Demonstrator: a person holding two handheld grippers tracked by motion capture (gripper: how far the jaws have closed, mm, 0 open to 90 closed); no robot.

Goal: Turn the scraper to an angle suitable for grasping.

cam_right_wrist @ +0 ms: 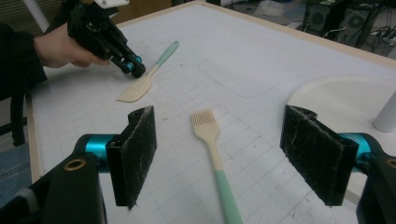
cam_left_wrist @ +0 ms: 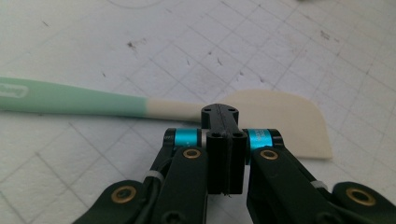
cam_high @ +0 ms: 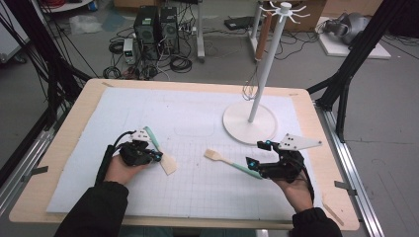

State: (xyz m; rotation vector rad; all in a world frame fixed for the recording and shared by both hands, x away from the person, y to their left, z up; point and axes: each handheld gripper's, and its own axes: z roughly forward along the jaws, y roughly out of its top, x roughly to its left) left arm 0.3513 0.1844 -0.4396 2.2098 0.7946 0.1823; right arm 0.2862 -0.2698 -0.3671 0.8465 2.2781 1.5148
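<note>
While the left gripper (cam_high: 150, 156) sits at about 8 o'clock on the white gridded mat (cam_high: 197, 187), its jaws are pressed together. In the left gripper view the closed tips lie over the neck of the spatula (cam_left_wrist: 261, 119), where the cream blade meets the handle; whether they pinch it or just rest on it I cannot tell. Spatula: cream blade, mint-green handle, lying flat on the mat. White lettering is printed on the green handle at the far left of the left gripper view, too blurred and cropped to read. In the high view the handle points toward 11 o'clock from the gripper and the blade toward 5 o'clock.

Right gripper (cam_high: 257, 155) sits at about 4 o'clock on the mat, jaws spread wide, nothing between the pads (cam_right_wrist: 137, 154). The brush (cam_right_wrist: 212, 149) lies flat on the mat: cream bristle head, mint-green handle. In the right gripper view it runs up the gap between the jaws, clear of both pads, bristle end away from the camera. In the high view the head points toward 10 o'clock, the green end lies just beside the gripper.

Spatula and brush are well apart, either side of mat centre.

White rack (cam_high: 269, 54) stands upright on a round base (cam_high: 237, 123) at about 1 o'clock. No brand is legible on it.

Mat rests on a wooden table (cam_high: 74, 123).
</note>
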